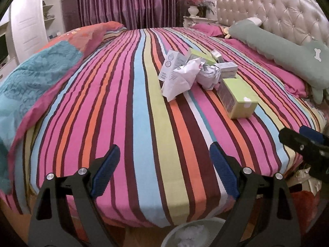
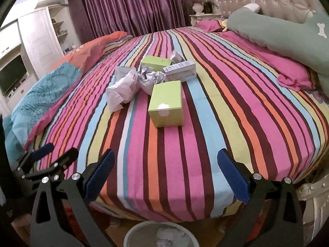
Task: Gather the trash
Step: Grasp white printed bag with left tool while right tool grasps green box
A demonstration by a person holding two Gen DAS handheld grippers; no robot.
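Observation:
A heap of trash lies mid-bed on the striped sheet (image 1: 127, 103): a green box (image 1: 239, 97) (image 2: 166, 103) nearest, crumpled white paper (image 1: 208, 75) (image 2: 151, 80), a white bag (image 1: 181, 80) (image 2: 121, 90), white cartons (image 1: 171, 63) (image 2: 181, 70) and another green box (image 2: 157, 62). A white bin (image 1: 191, 233) (image 2: 162, 235) with crumpled paper inside stands on the floor at the bed's foot. My left gripper (image 1: 165, 166) is open and empty over the bed's foot edge, above the bin. My right gripper (image 2: 165, 173) is open and empty beside it; it also shows in the left wrist view (image 1: 308, 144).
A teal and pink quilt (image 1: 35, 78) is bunched along the left side. A green pillow (image 1: 275, 45) and pink pillows lie by the tufted headboard (image 1: 273, 6). White cabinets (image 2: 39, 39) and a TV stand at left; purple curtains (image 1: 127, 2) hang behind.

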